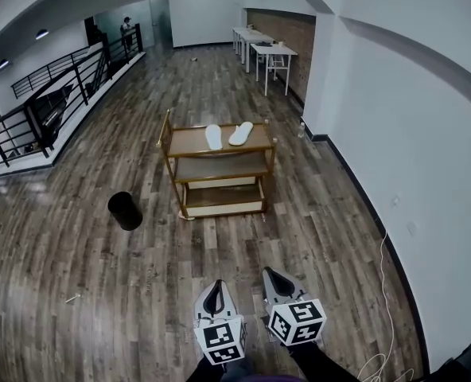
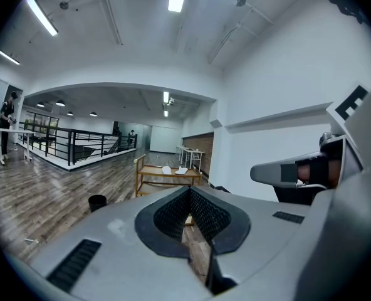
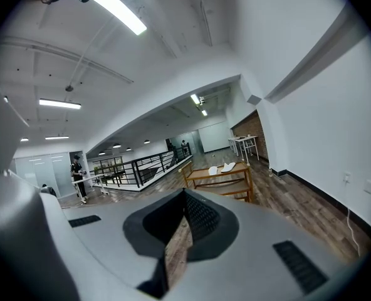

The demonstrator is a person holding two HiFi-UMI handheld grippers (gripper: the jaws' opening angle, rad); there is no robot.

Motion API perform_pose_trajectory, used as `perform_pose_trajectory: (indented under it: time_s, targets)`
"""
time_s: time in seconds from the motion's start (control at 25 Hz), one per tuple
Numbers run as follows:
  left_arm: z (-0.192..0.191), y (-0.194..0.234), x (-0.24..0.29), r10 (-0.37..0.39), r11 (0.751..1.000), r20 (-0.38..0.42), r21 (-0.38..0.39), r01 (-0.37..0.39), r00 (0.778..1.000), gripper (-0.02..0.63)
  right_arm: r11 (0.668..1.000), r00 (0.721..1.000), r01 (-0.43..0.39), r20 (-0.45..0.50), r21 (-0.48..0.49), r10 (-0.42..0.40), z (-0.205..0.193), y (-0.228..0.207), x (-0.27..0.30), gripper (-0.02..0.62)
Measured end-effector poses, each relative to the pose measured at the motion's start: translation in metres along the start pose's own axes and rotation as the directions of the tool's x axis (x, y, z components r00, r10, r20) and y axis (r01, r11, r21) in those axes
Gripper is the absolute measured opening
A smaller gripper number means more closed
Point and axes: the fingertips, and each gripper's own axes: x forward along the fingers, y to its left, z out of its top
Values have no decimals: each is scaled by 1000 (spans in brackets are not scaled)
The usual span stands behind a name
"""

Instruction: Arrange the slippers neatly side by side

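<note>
Left gripper point(image 1: 215, 289) and right gripper point(image 1: 274, 277) both clenched on nothing, well apart from the slippers point(image 1: 213, 137) atop the cart point(image 1: 219, 151): approach step, next calling for closing in and opened jaws.

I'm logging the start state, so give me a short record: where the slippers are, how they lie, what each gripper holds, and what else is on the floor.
Slippers: left slipper and right slipper, both white, on the cart top shelf
Layout: apart, splayed, not parallel
Left gripper: shut, empty, far from the cart
Right gripper: shut, empty, far from the cart
Floor: black bin left of the cart
</note>
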Motion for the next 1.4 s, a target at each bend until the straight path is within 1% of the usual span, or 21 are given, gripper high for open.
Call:
perform_pose_trajectory:
  time_s: [0.4,0.6,0.92,1.12,1.4]
  targets:
    - [12,40,60,-24,1000,-13,-2,24,1000,0,1000,1000,14,-13,-6,-14,14,3,76,-2]
    - [13,55,79,-32,999,-21,-7,32,999,0,999,999,37,-10,-6,-37,20,1,97,-3]
    - [16,63,111,-38,999,-34,-19,37,999,0,998,998,65,-12,-7,-65,29,-17,124,-2]
    - [26,77,138,-6,1000,-25,-31,5,1000,0,999,999,43,-22,-16,-43,37,-22,156,-2]
    - [36,79,189,10,1000,-25,-21,-11,1000,0,1000,1000,7,-24,-24,-7,56,-44,204,-3]
